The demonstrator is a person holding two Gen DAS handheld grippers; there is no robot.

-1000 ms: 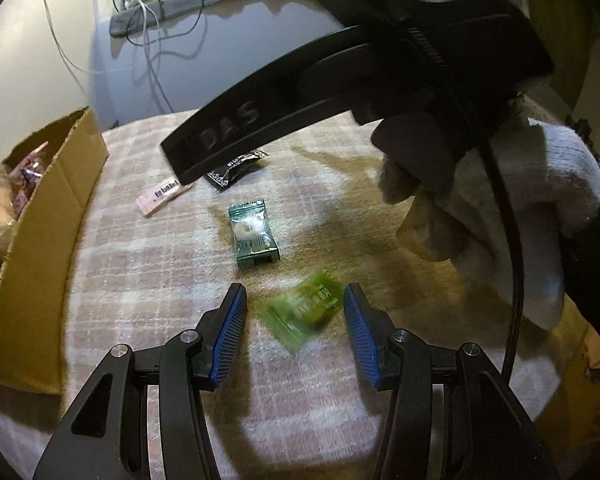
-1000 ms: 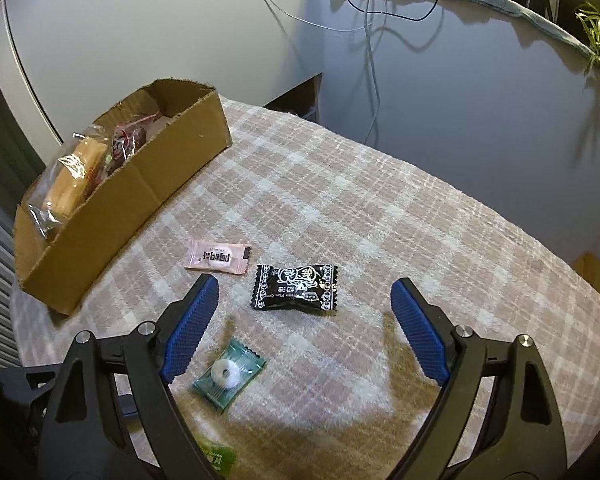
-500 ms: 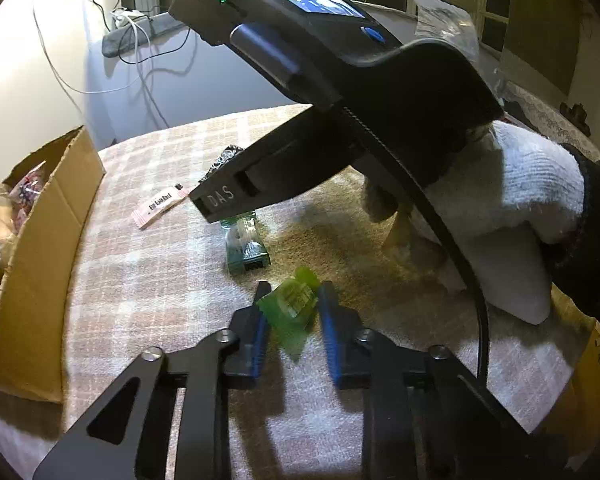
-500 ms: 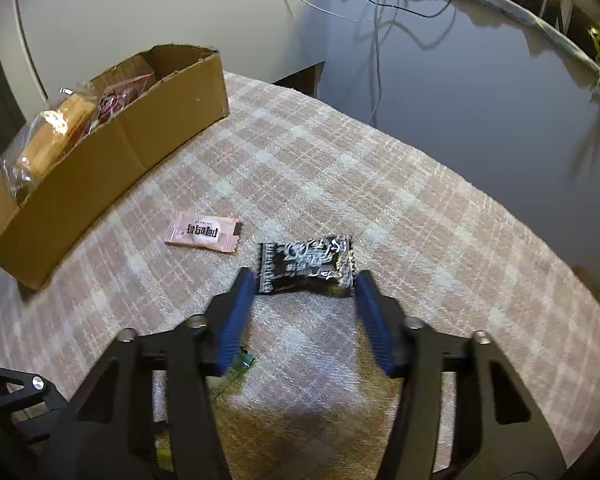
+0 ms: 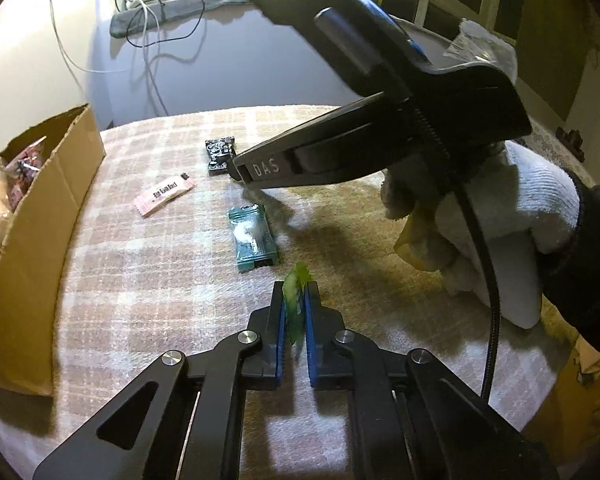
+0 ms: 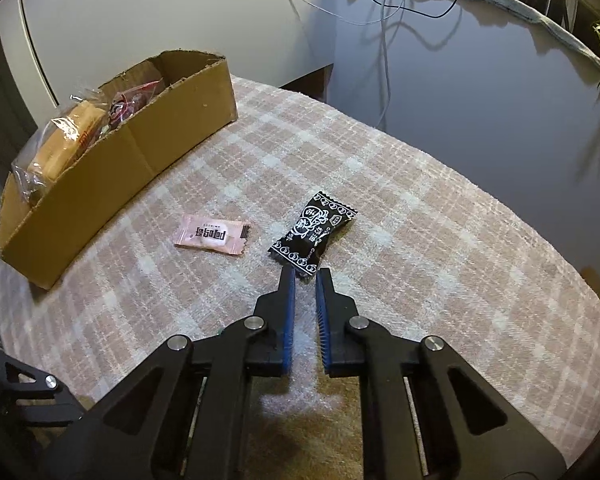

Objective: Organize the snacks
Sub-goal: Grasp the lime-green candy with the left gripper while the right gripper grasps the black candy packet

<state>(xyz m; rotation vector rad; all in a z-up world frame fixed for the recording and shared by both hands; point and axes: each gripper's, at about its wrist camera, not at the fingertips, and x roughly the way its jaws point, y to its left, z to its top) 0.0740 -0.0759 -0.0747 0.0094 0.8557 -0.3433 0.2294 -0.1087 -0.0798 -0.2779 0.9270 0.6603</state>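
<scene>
Both jaws just closed: green wrapper (image 5: pixel 296 300) crumpled, black wrapper (image 6: pixel 314 236) pinched.

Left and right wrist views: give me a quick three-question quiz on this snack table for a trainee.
1. True or false: the left gripper pinches the green packet.
2. Which packet's end sits between the right gripper tips? A pink, B black packet, C teal.
3. Where do snacks already lie?
Key: 1 true. 2 B. 3 In the cardboard box. Both grippers' jaws have just been closing on those packets.
</scene>
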